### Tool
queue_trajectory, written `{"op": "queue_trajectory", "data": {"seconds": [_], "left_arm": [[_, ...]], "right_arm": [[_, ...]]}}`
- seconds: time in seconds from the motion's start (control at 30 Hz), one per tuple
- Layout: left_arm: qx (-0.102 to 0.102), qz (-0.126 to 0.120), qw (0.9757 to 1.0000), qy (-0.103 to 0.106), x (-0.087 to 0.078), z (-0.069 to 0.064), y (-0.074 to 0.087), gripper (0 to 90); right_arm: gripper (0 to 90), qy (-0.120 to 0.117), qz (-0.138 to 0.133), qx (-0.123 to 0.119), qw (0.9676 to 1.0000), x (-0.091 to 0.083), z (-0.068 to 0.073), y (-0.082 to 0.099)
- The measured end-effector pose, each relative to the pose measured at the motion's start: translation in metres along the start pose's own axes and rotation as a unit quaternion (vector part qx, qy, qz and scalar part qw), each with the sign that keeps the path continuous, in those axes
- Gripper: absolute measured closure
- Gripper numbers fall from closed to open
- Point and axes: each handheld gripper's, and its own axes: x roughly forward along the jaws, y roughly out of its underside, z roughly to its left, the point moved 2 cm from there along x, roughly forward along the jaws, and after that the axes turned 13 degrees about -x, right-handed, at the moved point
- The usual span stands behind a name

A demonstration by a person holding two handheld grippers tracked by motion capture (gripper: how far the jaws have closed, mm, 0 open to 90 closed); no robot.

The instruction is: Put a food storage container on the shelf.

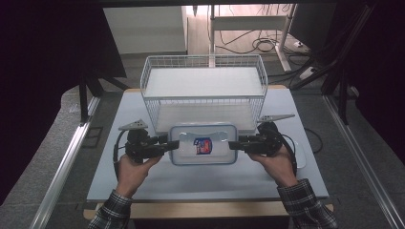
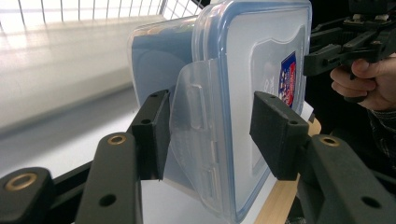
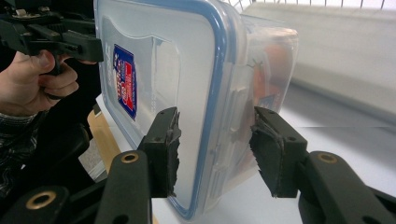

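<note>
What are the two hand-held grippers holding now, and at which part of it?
Both hold one clear plastic container with a blue-rimmed lid. The left hand-held gripper clamps its left short end, the right hand-held gripper its right short end, at the side latches.

My left hand holds the black two-jaw left claw, and it points sideways toward my right side. My right hand holds the black two-jaw right claw, and it points back at the left one. Both claws are level and partly closed. My checked sleeves show below.
</note>
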Motion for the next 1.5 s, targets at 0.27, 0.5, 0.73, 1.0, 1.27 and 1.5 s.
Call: {"op": "queue_trajectory", "data": {"seconds": [0.27,0.5,0.73,1.0,1.27,1.5], "left_arm": [[0.01,-0.011,0.9999,-0.002,-0.005,-0.008,-0.021,48.6],[0.017,-0.018,0.9997,-0.004,-0.006,-0.014,-0.041,48.6],[0.024,-0.026,0.9994,0.0,-0.007,-0.019,-0.064,48.6],[0.02,-0.03,0.9993,0.01,-0.008,-0.017,-0.091,48.8],[0.02,-0.039,0.999,0.01,-0.012,-0.015,-0.117,48.8],[0.021,-0.044,0.9988,0.004,-0.013,-0.015,-0.138,48.7]], "right_arm": [[52.6,0.005,-0.016,-0.01,0.9998,-0.008,-0.004,-0.022],[52.7,0.01,-0.03,-0.015,0.9994,-0.015,-0.01,-0.04],[52.7,0.015,-0.039,-0.023,0.9989,-0.022,-0.015,-0.057],[52.7,0.024,-0.049,-0.031,0.998,-0.027,-0.022,-0.082],[52.7,0.028,-0.055,-0.035,0.9975,-0.025,-0.03,-0.103],[52.6,0.025,-0.065,-0.031,0.9971,-0.025,-0.041,-0.122]]}}
